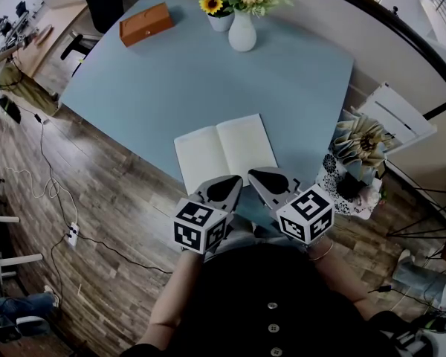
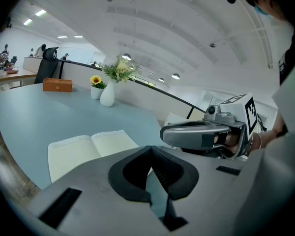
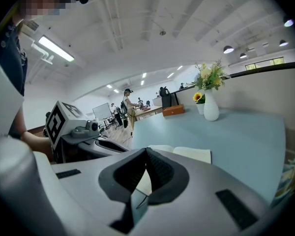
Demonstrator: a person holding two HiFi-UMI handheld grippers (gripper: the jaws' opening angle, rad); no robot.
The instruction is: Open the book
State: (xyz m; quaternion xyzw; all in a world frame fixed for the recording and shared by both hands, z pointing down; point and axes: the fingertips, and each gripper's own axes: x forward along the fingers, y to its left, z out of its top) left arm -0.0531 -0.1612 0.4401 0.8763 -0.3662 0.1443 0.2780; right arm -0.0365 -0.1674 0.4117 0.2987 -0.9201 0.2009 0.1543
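**Spread Flat at the Table's Near Edge, With Two Closed Grippers Just Short of It**

Found the book [image 1: 224, 151] lying open and flat on the pale blue table [image 1: 208, 80], close to the edge nearest the person, with two blank cream pages facing up and the spine running away from that edge. Held the left gripper [image 1: 224, 188] and the right gripper [image 1: 270, 178] side by side over that same edge, tips slanting down toward the book's near side and just short of it. Saw in the left gripper view jaws pressed together at the tips, with nothing caught between them. Saw the same in the right gripper view: jaws together, pinching nothing, with the open pages lying beyond them on the tabletop. Caught each gripper in the other's camera, level with its neighbour and apart from it. Noted at the table's far side a white vase [image 1: 242, 32] of pale flowers, a small pot [image 1: 220, 22] with a sunflower just beside it and, well apart to the left, an orange-brown box [image 1: 146, 24]. Made out wooden floor [image 1: 126, 199] around the table, a white power strip [image 1: 72, 234] lying on it at the left, and a large paper flower [image 1: 366, 141] off the table's right corner. Wore a dark buttoned top [image 1: 271, 303], seen at the bottom of the head view.
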